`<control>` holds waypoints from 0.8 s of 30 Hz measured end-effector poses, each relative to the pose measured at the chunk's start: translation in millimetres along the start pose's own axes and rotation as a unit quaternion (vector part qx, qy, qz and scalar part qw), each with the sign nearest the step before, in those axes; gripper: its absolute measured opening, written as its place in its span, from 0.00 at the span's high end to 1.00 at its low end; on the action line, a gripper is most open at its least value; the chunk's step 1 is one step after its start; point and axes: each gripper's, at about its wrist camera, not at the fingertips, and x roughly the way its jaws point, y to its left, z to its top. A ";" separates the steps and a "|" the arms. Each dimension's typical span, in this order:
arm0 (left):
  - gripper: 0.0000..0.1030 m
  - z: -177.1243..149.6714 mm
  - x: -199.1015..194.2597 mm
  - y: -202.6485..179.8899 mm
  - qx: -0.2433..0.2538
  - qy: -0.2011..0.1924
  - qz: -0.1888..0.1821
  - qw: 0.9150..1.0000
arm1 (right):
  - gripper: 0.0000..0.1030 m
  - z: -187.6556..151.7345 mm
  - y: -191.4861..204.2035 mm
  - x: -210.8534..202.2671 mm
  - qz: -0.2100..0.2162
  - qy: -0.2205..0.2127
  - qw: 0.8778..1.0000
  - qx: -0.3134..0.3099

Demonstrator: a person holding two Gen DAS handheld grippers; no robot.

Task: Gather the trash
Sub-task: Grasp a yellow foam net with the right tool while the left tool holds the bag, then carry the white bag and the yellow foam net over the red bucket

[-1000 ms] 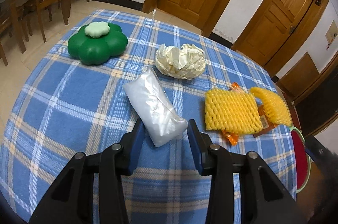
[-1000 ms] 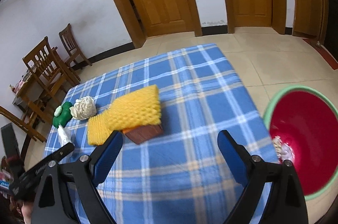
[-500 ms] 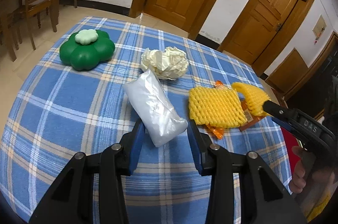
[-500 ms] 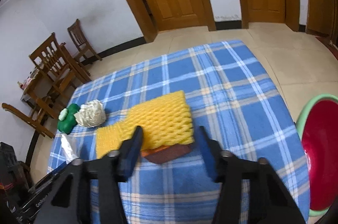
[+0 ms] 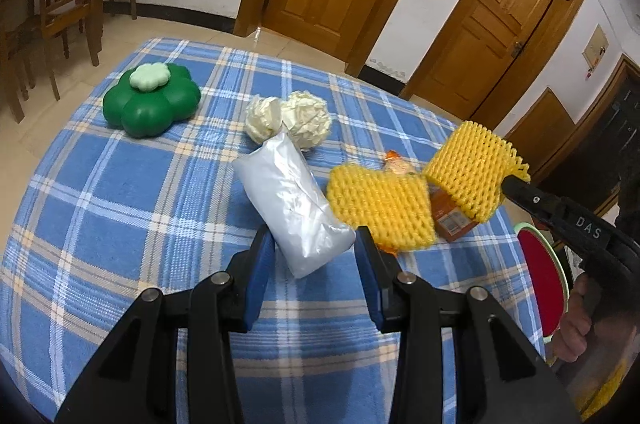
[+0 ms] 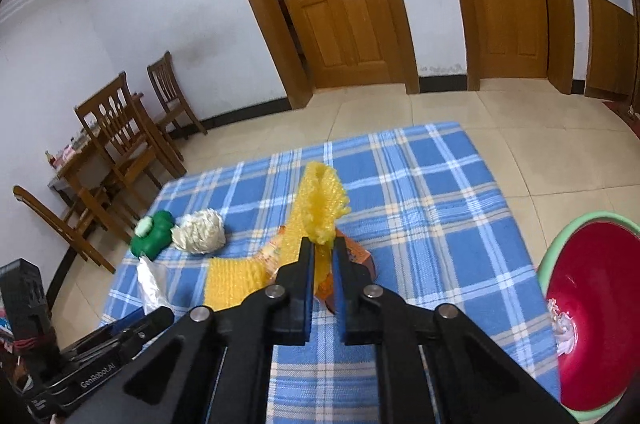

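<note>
My right gripper (image 6: 323,244) is shut on a yellow foam net (image 6: 322,208) and holds it pinched, just above the table. The left wrist view shows that net (image 5: 472,176) raised at the right, with the right gripper (image 5: 508,186) on its edge. My left gripper (image 5: 314,244) is shut on the near end of a clear plastic bag (image 5: 292,200) lying on the blue plaid cloth (image 5: 120,204). A second yellow foam net (image 5: 380,208) lies flat beside the bag, over an orange wrapper (image 5: 452,220). Crumpled white paper (image 5: 296,118) sits behind the bag.
A green flower-shaped box (image 5: 150,100) stands at the table's far left. A red basin with a green rim (image 6: 592,304) sits on the floor right of the table, with a bit of trash inside. Wooden chairs (image 6: 116,128) and a small table stand by the left wall.
The right gripper went from wide open to shut on the yellow foam net and raised it off the table. The left gripper kept its hold on the bag and barely moved.
</note>
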 end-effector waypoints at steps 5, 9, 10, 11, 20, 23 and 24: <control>0.60 0.9 -11.2 -11.1 0.011 -0.007 -0.010 1.000 | 0.90 -0.5 -6.7 -26.3 0.006 -0.022 1.000 0.012; 0.60 -0.3 -18.7 -21.6 0.019 -0.007 -0.020 1.000 | 0.90 -4.0 -12.0 -47.6 0.007 -0.038 0.999 0.016; 0.60 -0.7 -20.2 -23.7 0.020 -0.008 -0.022 1.000 | 0.90 -5.0 -13.3 -53.6 0.006 -0.042 0.999 0.018; 0.60 -1.0 -21.9 -26.4 0.022 -0.008 -0.024 0.999 | 0.90 -5.9 -14.9 -58.8 0.005 -0.046 0.999 0.019; 0.60 -4.4 -37.7 -54.9 0.048 -0.012 -0.040 0.998 | 0.90 -15.7 -32.9 -102.2 -0.007 -0.074 0.996 0.039; 0.60 -6.2 -42.7 -66.9 0.060 -0.012 -0.047 0.997 | 0.90 -19.3 -41.5 -115.4 -0.015 -0.082 0.995 0.046; 0.60 -7.0 -44.0 -70.2 0.063 -0.013 -0.049 0.997 | 0.90 -20.0 -45.1 -119.1 -0.018 -0.084 0.995 0.048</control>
